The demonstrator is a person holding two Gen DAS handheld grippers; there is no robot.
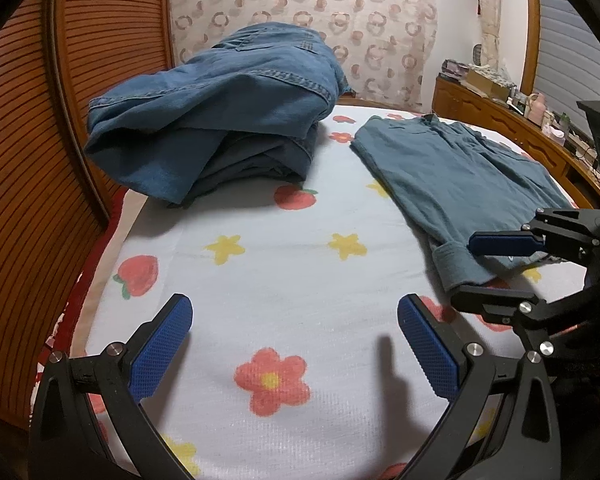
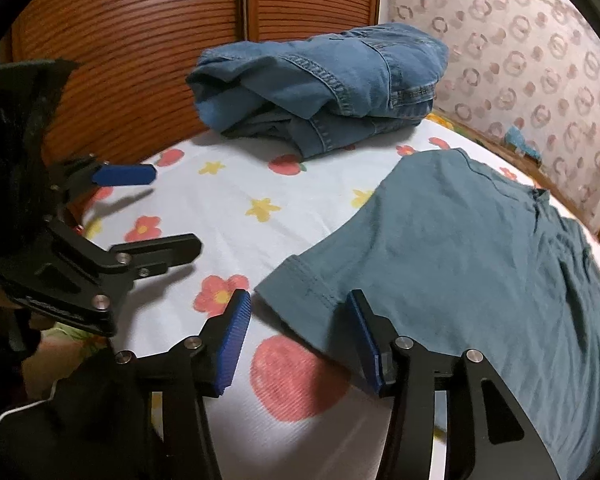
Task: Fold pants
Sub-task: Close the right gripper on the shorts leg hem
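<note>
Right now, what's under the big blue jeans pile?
The bundled blue denim jeans lie on the white bed sheet with printed flowers and strawberries. One printed strawberry peeks out at the front edge. Whatever the sheet shows beneath the denim is covered.

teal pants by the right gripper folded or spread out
Spread: the teal pants lie flat in one layer on the bedsheet, unlike the bundled jeans.

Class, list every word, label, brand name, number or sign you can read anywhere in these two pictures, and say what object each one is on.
No readable text in either view.
Denim pants: no legible tag or brand patch.
Teal pants: a small pale mark near the cuff in the left wrist view, too blurred to read.
Boxes on the sideboard: any printing is too small to read.
Bed sheet: flowers and fruit only, no words.
</note>
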